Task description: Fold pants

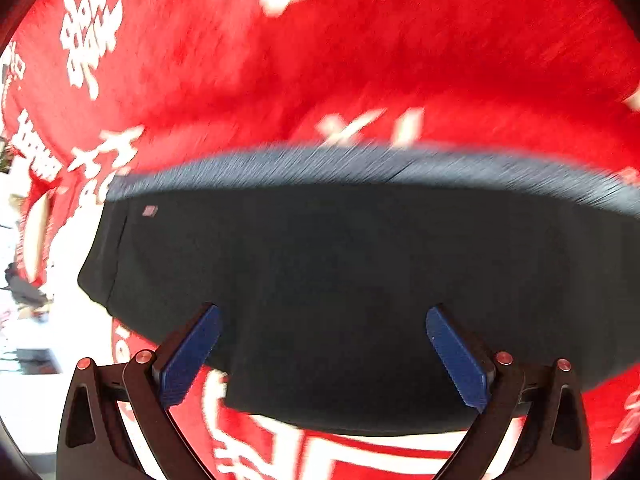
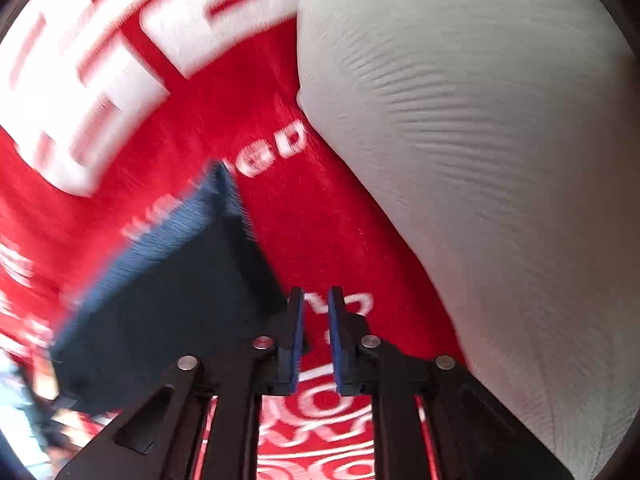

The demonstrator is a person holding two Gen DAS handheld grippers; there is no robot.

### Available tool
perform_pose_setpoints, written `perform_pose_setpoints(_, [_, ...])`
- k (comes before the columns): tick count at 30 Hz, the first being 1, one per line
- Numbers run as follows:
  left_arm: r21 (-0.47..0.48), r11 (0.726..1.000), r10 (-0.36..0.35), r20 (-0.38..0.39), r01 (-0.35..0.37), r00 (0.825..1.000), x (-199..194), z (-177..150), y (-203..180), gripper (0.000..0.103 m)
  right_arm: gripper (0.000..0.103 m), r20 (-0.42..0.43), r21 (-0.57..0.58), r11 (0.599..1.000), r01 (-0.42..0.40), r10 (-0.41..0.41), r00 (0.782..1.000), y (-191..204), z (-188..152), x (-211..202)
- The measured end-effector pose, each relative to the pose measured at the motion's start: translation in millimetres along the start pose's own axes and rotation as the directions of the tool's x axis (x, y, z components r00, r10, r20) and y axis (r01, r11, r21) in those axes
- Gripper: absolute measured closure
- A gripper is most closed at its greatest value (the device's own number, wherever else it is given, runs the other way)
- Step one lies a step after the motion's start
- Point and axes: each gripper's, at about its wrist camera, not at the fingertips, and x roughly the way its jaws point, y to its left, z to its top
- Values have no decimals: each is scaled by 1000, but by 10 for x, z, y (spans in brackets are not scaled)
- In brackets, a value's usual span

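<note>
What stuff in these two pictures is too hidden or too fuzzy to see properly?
- Left wrist view: the white letters on the red fleece blanket are smeared by motion blur, unreadable.
- Left wrist view: the small tag on the folded dark pants is too small to read.
- Right wrist view: the pants' near part sits behind the right gripper.
- Right wrist view: the white ribbed cushion is cut off by the picture's edge.

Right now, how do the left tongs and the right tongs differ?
The left tongs stand wide open; the right tongs are nearly closed, a narrow gap remaining. The left tongs hover over the dark pants; the right tongs hover over the red blanket, beside the pants. Both hold nothing.
</note>
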Motion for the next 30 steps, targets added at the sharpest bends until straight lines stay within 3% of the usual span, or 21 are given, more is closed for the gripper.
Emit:
perform_pose_setpoints(3, [32, 988, -149, 34, 148, 988, -245, 106, -438, 0, 68, -6, 0, 992, -126, 126, 992, 4, -279, -98])
perform_pose_setpoints(5, [91, 965, -253, 48, 248, 966, -364, 196, -892, 0, 68, -28, 77, 977, -199, 202, 979, -35, -418, -21])
perform_pose_setpoints(7, [164, 932, -338, 59, 325, 939, -445, 299, -1450, 0, 68, -19, 151, 963, -222, 228, 974, -82, -531, 108])
perform_pose_setpoints(11, [279, 863, -447, 37, 420, 894, -470, 434, -2285, 0, 68, 36, 230, 932, -279, 278, 960, -147, -577, 200])
perform_pose_setpoints(13, [344, 829, -476, 21, 441, 879, -487, 420, -2629, 1, 68, 67, 251, 922, -296, 288, 955, -220, -601, 222])
perform_pose_setpoints(15, [387, 811, -478, 8, 438, 878, -458, 393, -2790, 19, 67, 80, 291, 902, -319, 310, 947, -412, -531, 208])
perform_pose_setpoints(17, [385, 804, -479, -29, 452, 877, -373, 388, -2873, 32, 67, 97, 309, 888, -342, 328, 940, -441, -540, 225])
perform_pose_setpoints(19, [366, 810, -479, -39, 459, 877, -284, 406, -2875, 33, 67, 110, 306, 886, -349, 332, 937, -462, -554, 227])
perform_pose_setpoints(20, [365, 807, -487, -32, 464, 873, -273, 423, -2855, 39, 68, 112, 308, 884, -351, 333, 936, -488, -560, 223])
perform_pose_setpoints(22, [367, 804, -488, -39, 467, 872, -246, 466, -2802, 46, 84, 94, 308, 889, -340, 327, 940, -323, -448, 375])
perform_pose_setpoints(24, [337, 804, -498, -66, 489, 864, -234, 531, -2768, 58, 89, 93, 277, 901, -333, 319, 943, -291, -423, 324])
perform_pose_setpoints(27, [337, 789, -516, -88, 513, 852, -236, 547, -2691, 63, 90, 121, 254, 906, -339, 318, 940, -192, -392, 253])
perform_pose_setpoints(30, [390, 782, -499, -74, 485, 863, -262, 428, -2839, 63, 92, 147, 231, 909, -346, 319, 936, -187, -397, 119])
